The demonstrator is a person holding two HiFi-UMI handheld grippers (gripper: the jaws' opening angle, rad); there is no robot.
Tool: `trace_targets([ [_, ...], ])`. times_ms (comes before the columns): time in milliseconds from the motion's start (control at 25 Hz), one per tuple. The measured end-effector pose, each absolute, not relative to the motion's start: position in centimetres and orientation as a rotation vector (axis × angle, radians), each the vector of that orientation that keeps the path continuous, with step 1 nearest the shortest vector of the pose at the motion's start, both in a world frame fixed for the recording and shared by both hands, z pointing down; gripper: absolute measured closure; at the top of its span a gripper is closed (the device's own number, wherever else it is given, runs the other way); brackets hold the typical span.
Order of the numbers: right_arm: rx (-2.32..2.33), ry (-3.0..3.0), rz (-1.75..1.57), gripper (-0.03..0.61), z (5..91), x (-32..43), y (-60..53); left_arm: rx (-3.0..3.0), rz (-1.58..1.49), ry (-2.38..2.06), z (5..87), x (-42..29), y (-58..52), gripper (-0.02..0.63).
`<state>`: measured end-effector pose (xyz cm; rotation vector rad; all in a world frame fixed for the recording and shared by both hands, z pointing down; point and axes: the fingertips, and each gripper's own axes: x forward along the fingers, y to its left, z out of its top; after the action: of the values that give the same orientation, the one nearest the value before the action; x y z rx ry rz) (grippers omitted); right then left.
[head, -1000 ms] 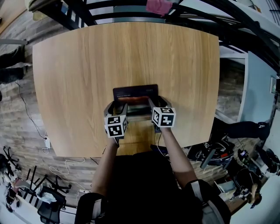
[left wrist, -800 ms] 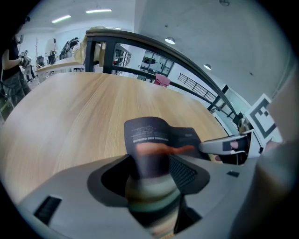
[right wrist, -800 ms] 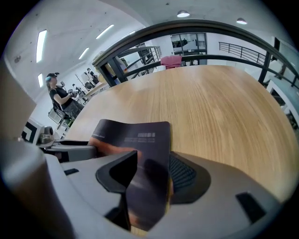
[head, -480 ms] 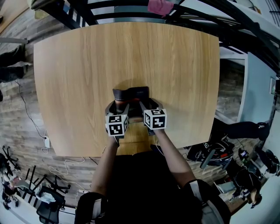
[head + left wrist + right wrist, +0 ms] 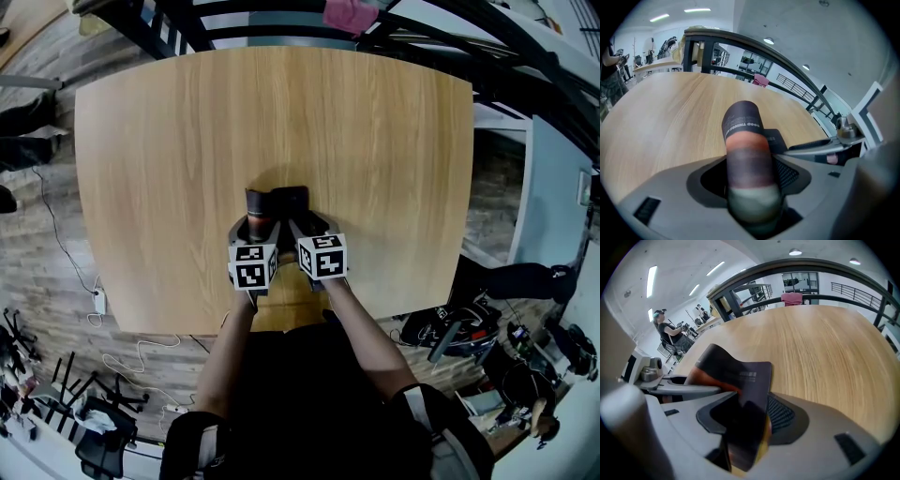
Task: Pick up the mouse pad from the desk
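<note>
The pad sits humped up near the front edge of the desk, I'd say because it is squeezed from both ends; the left gripper, its jaws just opening wider, pinches the curled end; the right gripper, close beside, clamps the folded end, ready for lifting.

Pink cloth on dark railing, seated person in background, black chairs on plank floor
</note>
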<state>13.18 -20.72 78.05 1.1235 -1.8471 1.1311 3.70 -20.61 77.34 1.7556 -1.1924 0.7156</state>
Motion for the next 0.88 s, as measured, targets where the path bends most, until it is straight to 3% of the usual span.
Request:
trace_targets([
  [360, 1.073, -1.869, 1.151, 0.375, 77.9, 12.0, -20.4, 1.755, 0.72, -1.19, 77.3, 3.6, -20.7, 0.341],
  [600, 1.061, -1.867, 1.167, 0.416, 78.1, 11.7, -20.1, 1.734, 0.718, -1.208, 77.4, 3.2, -20.8, 0.342],
  [880, 1.054, -1.873, 1.164, 0.416, 78.1, 11.9, -20.0, 1.719, 0.748, -1.248, 77.5, 2.6, -20.8, 0.39],
])
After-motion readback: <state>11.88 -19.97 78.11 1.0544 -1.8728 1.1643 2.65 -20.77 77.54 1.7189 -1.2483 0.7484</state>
